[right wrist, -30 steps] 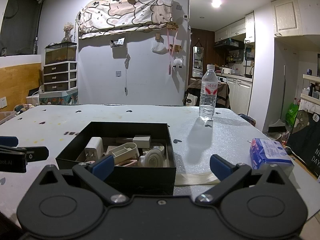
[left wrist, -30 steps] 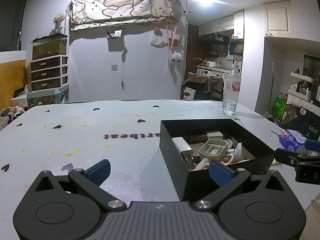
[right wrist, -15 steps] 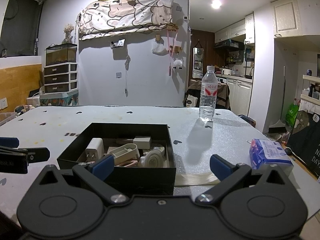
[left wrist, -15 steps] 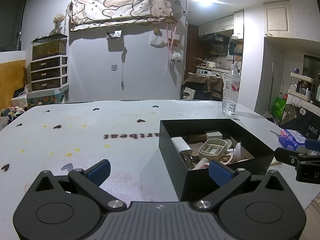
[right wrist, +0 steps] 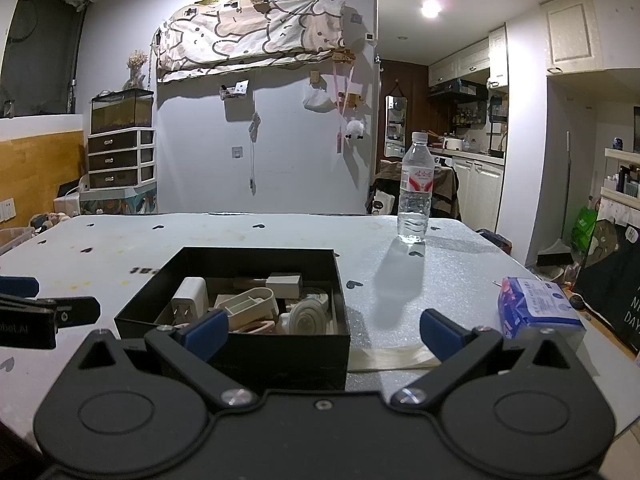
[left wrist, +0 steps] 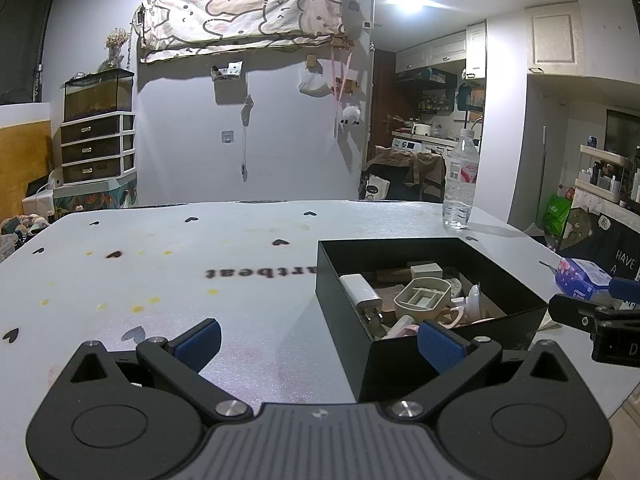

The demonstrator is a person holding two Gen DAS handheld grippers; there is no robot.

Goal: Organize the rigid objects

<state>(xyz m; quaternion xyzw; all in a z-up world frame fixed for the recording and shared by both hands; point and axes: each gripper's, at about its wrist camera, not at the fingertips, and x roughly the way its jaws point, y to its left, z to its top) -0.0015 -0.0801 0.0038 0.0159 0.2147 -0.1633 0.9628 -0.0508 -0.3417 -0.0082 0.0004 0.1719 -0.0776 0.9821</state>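
A black open box point(left wrist: 340, 280) point(right wrist: 148, 300) sits on the white table and holds several small rigid items: a white plug charger point(left wrist: 362, 292) point(right wrist: 191, 295), a beige divided tray point(left wrist: 422, 300) point(right wrist: 250, 307), a white adapter block point(left wrist: 427, 269) point(right wrist: 285, 282) and a round white reel point(right wrist: 305, 318). My left gripper point(left wrist: 318, 342) is open, low over the table just left of the box's near corner. My right gripper point(right wrist: 324, 330) is open with nothing between its fingers, in front of the box's near wall.
A clear water bottle point(right wrist: 416, 194) point(left wrist: 461, 184) stands at the far right of the table. A blue tissue pack point(right wrist: 534, 309) point(left wrist: 582, 276) lies near the right edge. A pale flat strip point(right wrist: 388, 358) lies beside the box. Heart prints dot the tabletop point(left wrist: 160, 272).
None of the objects has moved; both views have shifted very slightly, and both grippers stay open.
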